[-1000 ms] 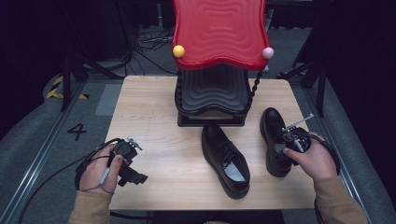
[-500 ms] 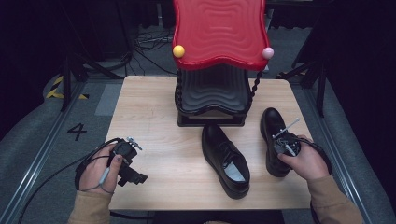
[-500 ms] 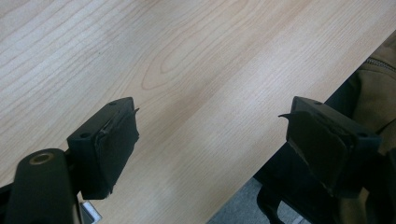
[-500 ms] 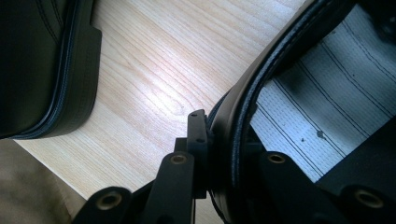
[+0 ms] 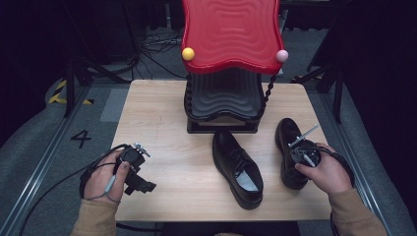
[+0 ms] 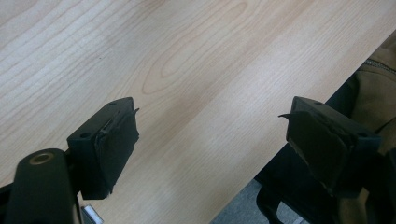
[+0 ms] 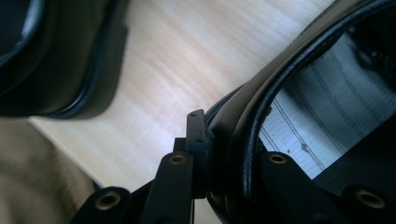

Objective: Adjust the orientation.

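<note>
Two shoes on the table, and the right gripper [image 5: 301, 147] has its jaws just closed on the heel collar of the right-hand shoe [image 5: 287, 140].
One jaw sits inside and one outside — a rim pinch fit for lifting; this shoe lies near the table's right edge, toe toward the rack [image 5: 223, 105], long axis running front-to-back; the left gripper [image 6: 212, 140] hovers wide, holding nothing.

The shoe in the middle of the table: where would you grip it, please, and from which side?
Grip the middle shoe by its heel collar, coming from above at the near end: one jaw inside the open mouth, one outside. The rim there is thin and stands upright. The right hand-held gripper holds the other shoe this way.
</note>
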### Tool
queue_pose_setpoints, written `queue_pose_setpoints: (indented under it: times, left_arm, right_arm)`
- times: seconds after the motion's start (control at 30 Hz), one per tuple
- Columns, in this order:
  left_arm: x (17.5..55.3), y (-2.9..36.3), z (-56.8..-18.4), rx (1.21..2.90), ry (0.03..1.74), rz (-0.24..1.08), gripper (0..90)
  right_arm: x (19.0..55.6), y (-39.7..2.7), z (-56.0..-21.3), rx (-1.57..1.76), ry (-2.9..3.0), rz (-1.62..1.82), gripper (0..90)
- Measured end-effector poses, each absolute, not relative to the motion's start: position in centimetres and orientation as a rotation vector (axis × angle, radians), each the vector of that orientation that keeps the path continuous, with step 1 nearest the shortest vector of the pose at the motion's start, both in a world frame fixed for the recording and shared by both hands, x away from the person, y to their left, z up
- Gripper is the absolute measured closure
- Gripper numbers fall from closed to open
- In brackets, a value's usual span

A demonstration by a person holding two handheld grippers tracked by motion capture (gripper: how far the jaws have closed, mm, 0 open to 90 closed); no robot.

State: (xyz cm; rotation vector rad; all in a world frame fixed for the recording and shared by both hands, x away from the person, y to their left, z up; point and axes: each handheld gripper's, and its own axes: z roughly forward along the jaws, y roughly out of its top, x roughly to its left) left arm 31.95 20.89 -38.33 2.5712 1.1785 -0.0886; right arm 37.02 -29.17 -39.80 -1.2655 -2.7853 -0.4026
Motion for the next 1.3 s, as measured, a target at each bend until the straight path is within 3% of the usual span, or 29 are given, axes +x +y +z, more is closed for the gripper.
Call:
queue_pose_setpoints:
  times: [0.63,1.3]
  left_arm:
    - [33.0,19.9,-38.2,2.593,1.125,-0.101,17.1]
    - [32.5,20.3,-38.4,2.589,1.151,-0.099,17.1]
  right_arm:
    - [32.0,-25.8,-36.8,-0.787,-2.936,-0.392,80.1]
    - [33.2,-23.4,-39.5,-0.501,-3.044,-0.366,78.3]
